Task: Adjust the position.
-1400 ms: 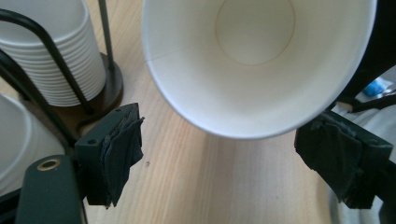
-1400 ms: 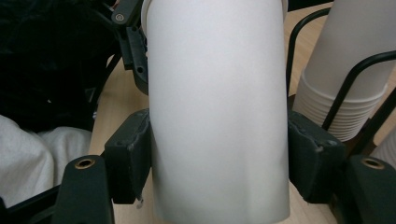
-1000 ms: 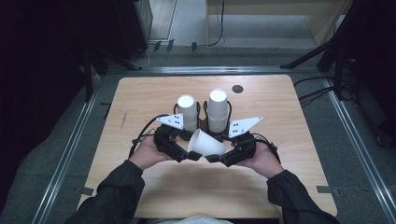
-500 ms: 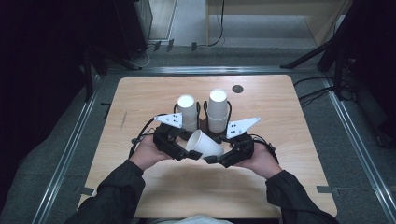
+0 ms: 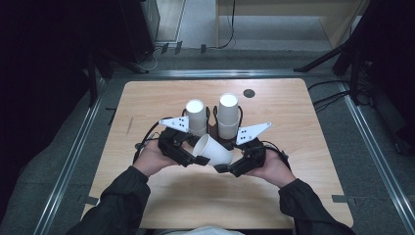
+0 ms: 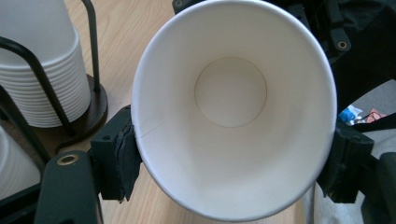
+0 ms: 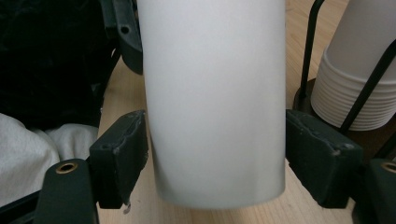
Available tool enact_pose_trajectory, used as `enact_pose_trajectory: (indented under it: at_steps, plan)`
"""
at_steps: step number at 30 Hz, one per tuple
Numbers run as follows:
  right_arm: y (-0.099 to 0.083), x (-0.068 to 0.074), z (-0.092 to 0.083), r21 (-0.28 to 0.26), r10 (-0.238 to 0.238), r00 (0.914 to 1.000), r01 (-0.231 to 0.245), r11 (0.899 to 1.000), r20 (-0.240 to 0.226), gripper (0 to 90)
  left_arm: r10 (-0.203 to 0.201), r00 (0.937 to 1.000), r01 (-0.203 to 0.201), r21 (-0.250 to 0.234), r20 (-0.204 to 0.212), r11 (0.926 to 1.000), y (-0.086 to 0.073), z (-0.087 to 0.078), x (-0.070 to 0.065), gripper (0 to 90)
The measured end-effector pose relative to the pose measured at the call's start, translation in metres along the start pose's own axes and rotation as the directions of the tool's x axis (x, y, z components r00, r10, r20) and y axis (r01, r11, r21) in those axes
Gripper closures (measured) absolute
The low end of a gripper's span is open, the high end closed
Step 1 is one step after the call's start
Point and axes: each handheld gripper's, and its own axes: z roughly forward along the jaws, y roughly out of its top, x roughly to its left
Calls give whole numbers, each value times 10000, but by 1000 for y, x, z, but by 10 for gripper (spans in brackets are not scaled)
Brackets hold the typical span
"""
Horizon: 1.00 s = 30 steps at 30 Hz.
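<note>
While my left gripper (image 5: 192,157) pinches paper cup (image 5: 212,150) at rim, centre frame, right gripper (image 5: 226,168) jaws just opened, straddling base without pressing (handover, I judge); cup stacks (image 5: 228,113) behind in holder

Black sleeves at the lower frame lead to the black left claw (image 5: 192,157) and right claw (image 5: 221,166), each with a white three-cornered plate, brass-ringed screw holes and trailing black cables.
</note>
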Motion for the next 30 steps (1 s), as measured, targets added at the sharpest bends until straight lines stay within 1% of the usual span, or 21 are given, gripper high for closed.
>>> enact_pose_trajectory:
  at_steps: [1, 2, 3, 4, 6, 7, 8, 9, 10, 11, 12, 13, 15, 18, 21, 23, 24, 25, 26, 29, 30]
  plan:
    - [-1, 0, 0, 84, -56, 10000, 56, 9999, 18, 235, 126, 9998, -124, 123, -128, 9998, 1, -1, 0, 221]
    - [-1, 0, 0, 161, -81, 10000, 80, 9998, 52, 235, 186, 9998, -183, 212, -113, 9996, 1, -1, -1, 221]
    - [-2, 1, 1, 294, -105, 9999, 102, 9995, 96, 235, 392, 9986, -370, 581, -359, 9976, 2, -1, -1, 221]
    - [-3, 1, 2, 356, -102, 9999, 98, 9993, 120, 235, 449, 9983, -420, 741, -383, 9964, 3, -1, -1, 221]
    - [-4, 1, 2, 413, -131, 9998, 125, 9991, 142, 235, 519, 9976, -480, 847, -452, 9952, 4, -1, -1, 221]
    - [-5, 1, 4, 616, -192, 9996, 178, 9979, 222, 235, 529, 9978, -489, 957, -393, 9942, 5, 0, 0, 221]
    - [-6, 1, 5, 654, -250, 9993, 233, 9976, 260, 235, 493, 9983, -458, 1072, -298, 9932, 5, 0, 1, 221]
    - [-7, 2, 5, 749, -245, 9993, 222, 9969, 292, 235, 591, 9976, -543, 1210, -366, 9912, 6, 0, 1, 221]
    - [-7, 2, 5, 749, -245, 9993, 222, 9969, 292, 235, 593, 9977, -542, 1391, -326, 9888, 7, 1, 1, 221]
    - [-8, 2, 6, 778, -324, 9990, 299, 9965, 314, 235, 687, 9972, -631, 1559, -307, 9858, 8, 2, 2, 221]
    - [-9, 2, 7, 889, -305, 9989, 272, 9957, 357, 235, 809, 9961, -740, 1710, -340, 9825, 9, 3, 2, 221]
    - [-10, 2, 8, 906, -286, 9990, 253, 9956, 356, 235, 834, 9961, -764, 1879, -293, 9792, 10, 4, 2, 221]
    - [-11, 1, 9, 1005, -304, 9987, 263, 9946, 398, 235, 1002, 9945, -911, 2179, -308, 9717, 12, 7, 2, 220]
    - [-12, 1, 11, 1068, -262, 9988, 217, 9940, 413, 235, 1253, 9917, -1136, 2624, -285, 9583, 15, 12, 2, 220]
    - [-14, 1, 14, 1185, -247, 9988, 196, 9928, 417, 235, 1581, 9867, -1389, 3130, -368, 9395, 17, 19, 1, 220]
    - [-16, -1, 16, 1305, -218, 9990, 164, 9913, 402, 244, 1699, 9844, -1455, 3335, -448, 9314, 17, 24, 0, 220]
    - [-16, -1, 16, 1305, -218, 9990, 164, 9913, 402, 244, 1748, 9837, -1498, 3480, -416, 9255, 17, 27, 0, 220]
    - [-17, -1, 17, 1371, -241, 9989, 185, 9904, 394, 245, 1864, 9815, -1584, 3615, -438, 9188, 17, 29, -1, 220]
    - [-18, -2, 19, 1413, -215, 9989, 155, 9898, 409, 245, 1869, 9814, -1574, 3713, -444, 9151, 17, 31, -2, 220]
    - [-19, -3, 23, 1510, -191, 9992, 135, 9884, 358, 248, 2038, 9777, -1668, 4036, -502, 8996, 17, 36, -3, 220]
    - [-21, -3, 27, 1627, -169, 9993, 112, 9866, 337, 248, 2117, 9758, -1715, 4102, -541, 8957, 17, 37, -4, 219]
